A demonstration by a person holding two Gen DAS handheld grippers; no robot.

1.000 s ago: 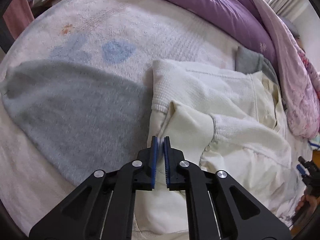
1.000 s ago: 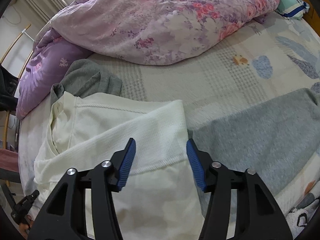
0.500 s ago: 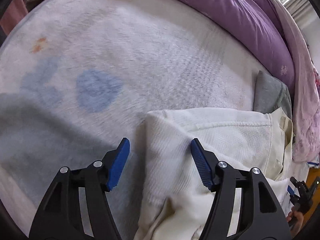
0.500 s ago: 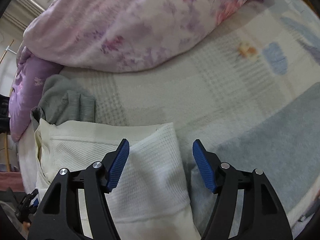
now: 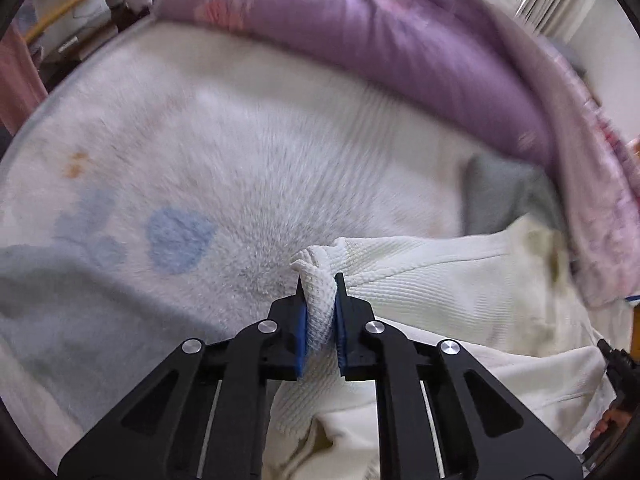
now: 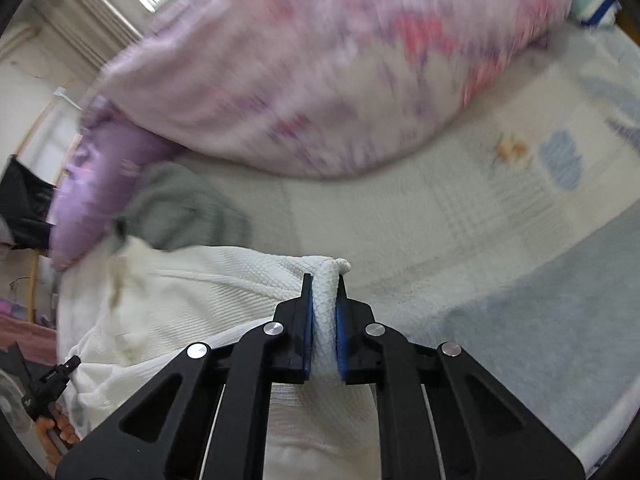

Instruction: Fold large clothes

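Note:
A cream-white waffle-knit garment (image 5: 440, 280) lies on the bed, its body spreading right in the left wrist view and left in the right wrist view (image 6: 192, 300). My left gripper (image 5: 319, 284) is shut on a bunched corner of its ribbed edge. My right gripper (image 6: 323, 284) is shut on another bunched corner of the same edge. The blue pads (image 6: 306, 320) pinch the cloth on both sides. Both views are blurred by motion.
A grey folded garment (image 5: 496, 196) lies behind the white one. A purple and pink floral duvet (image 6: 320, 72) is heaped along the far side of the bed. A pale grey fleece blanket (image 6: 540, 320) covers part of the patterned bedsheet (image 5: 240, 152).
Half a second ago both grippers were open over the garment's ribbed edge. Now both have closed on it and bunched the cloth between the pads.

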